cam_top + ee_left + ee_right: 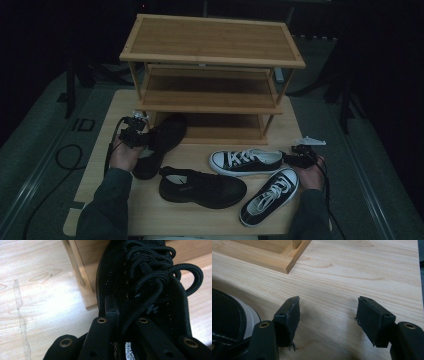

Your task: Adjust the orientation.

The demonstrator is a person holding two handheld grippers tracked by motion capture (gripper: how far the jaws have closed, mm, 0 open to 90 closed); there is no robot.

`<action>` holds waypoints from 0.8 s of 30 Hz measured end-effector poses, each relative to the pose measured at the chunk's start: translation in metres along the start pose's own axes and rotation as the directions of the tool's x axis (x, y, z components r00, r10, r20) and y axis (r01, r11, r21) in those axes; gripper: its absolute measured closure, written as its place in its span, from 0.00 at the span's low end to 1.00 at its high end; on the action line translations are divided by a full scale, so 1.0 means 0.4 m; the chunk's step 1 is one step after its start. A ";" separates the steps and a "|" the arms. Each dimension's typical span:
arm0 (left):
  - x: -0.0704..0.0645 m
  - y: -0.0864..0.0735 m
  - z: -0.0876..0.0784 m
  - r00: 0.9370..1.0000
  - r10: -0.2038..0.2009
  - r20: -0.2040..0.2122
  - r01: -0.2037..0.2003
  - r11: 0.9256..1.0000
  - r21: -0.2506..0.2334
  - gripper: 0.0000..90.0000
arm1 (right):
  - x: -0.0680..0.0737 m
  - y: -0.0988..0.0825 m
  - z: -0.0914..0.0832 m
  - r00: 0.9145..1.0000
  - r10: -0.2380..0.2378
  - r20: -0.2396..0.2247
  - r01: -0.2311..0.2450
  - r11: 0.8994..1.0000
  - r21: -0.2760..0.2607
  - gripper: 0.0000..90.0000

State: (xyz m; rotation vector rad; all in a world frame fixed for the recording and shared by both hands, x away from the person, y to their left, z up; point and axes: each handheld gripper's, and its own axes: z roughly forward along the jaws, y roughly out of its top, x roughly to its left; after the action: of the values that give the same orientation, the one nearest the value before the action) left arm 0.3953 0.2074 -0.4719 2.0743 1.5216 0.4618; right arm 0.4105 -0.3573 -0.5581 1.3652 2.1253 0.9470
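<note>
A black lace-up shoe (162, 140) lies at an angle with its toe at the bottom shelf (225, 131) of a wooden three-tier rack (210, 42). My left gripper (134, 136) is shut on its heel end. In the left gripper view, the gripper (125, 315) clamps the shoe's (150, 272) side wall beside the laces, one jaw outside and one inside. My right gripper (300, 152) stands open at the table's right, behind the heel of a black-and-white sneaker (247, 161). In the right gripper view the gripper (329, 312) holds nothing, and the sneaker's heel (234, 315) lies at its left.
A second black shoe (202, 187) lies mid-table near the front edge. Another black-and-white sneaker (270, 196) lies at the front right. The rack's corner post (85, 287) stands just left of the held shoe. Bare table (362, 272) stretches ahead of the right gripper.
</note>
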 end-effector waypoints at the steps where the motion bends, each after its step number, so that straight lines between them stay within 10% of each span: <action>1: -0.004 0.005 0.004 1.000 -0.001 -0.001 0.001 1.000 -0.003 0.98 | 0.000 0.000 0.000 1.000 0.000 -0.001 0.000 1.000 0.000 0.39; 18: -0.044 0.034 0.042 0.994 -0.069 -0.080 0.064 0.996 -0.058 0.97 | -0.001 0.000 0.000 1.000 0.001 -0.002 -0.001 1.000 0.000 0.39; 24: -0.038 0.033 0.040 0.997 -0.066 -0.045 0.063 0.996 -0.066 0.87 | 0.000 0.000 0.000 1.000 0.000 -0.002 0.000 1.000 0.000 0.39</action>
State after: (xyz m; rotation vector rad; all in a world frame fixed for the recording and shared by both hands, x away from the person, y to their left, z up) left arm 0.4095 0.1866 -0.4765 1.9724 1.5748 0.5317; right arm 0.4106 -0.3575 -0.5581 1.3651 2.1263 0.9493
